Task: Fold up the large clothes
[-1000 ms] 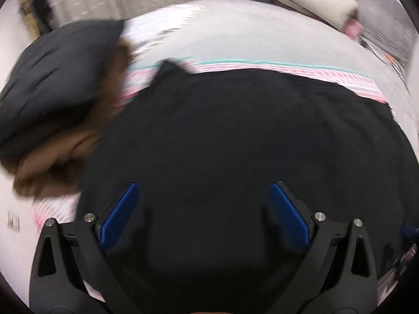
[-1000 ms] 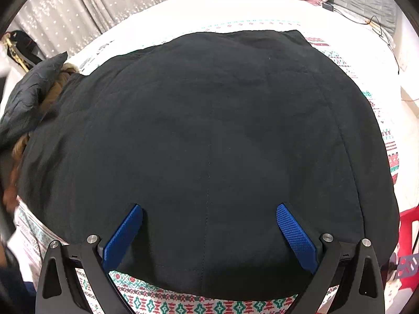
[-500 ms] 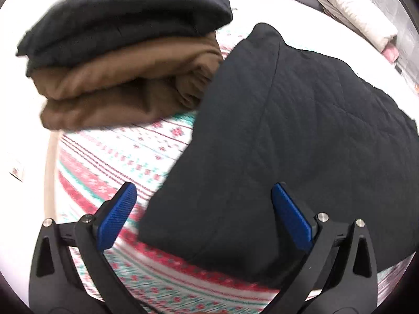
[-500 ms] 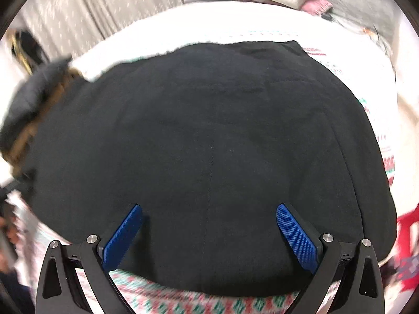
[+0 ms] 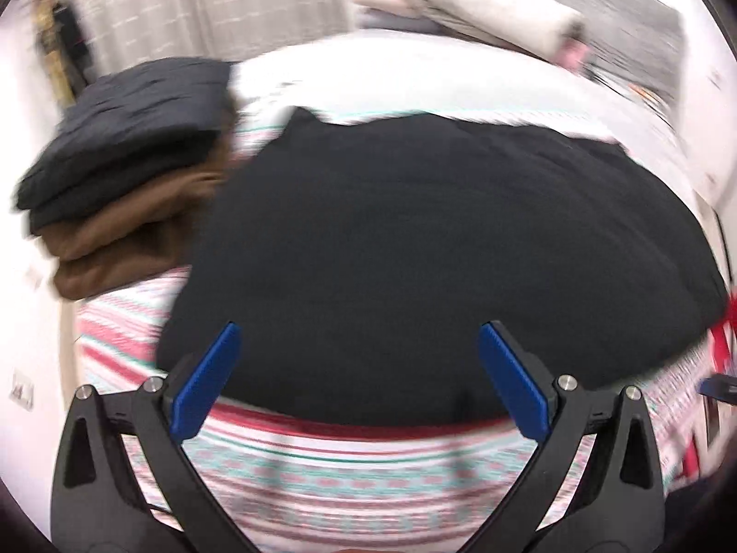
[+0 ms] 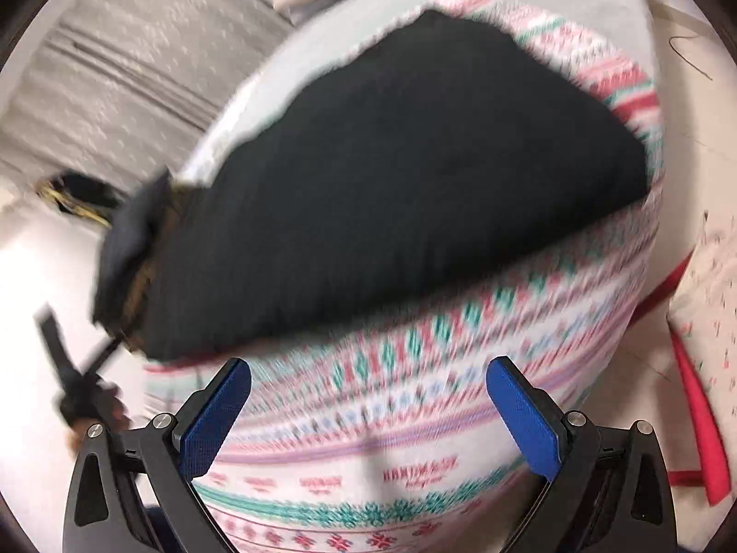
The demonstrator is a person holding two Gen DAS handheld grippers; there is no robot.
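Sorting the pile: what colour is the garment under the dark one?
Brown, clearest in the left wrist view.

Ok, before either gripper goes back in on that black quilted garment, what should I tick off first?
1. Left gripper open and empty: ok.
2. Right gripper open and empty: ok.
3. Black quilted garment lying on the striped patterned blanket, free of both grippers: ok.
4. Garment clear of the folded pile, dark navy piece over brown piece: cannot tell, edges meet in blur.
5. Garment fully flat, no wrinkles: cannot tell, both views blurred.
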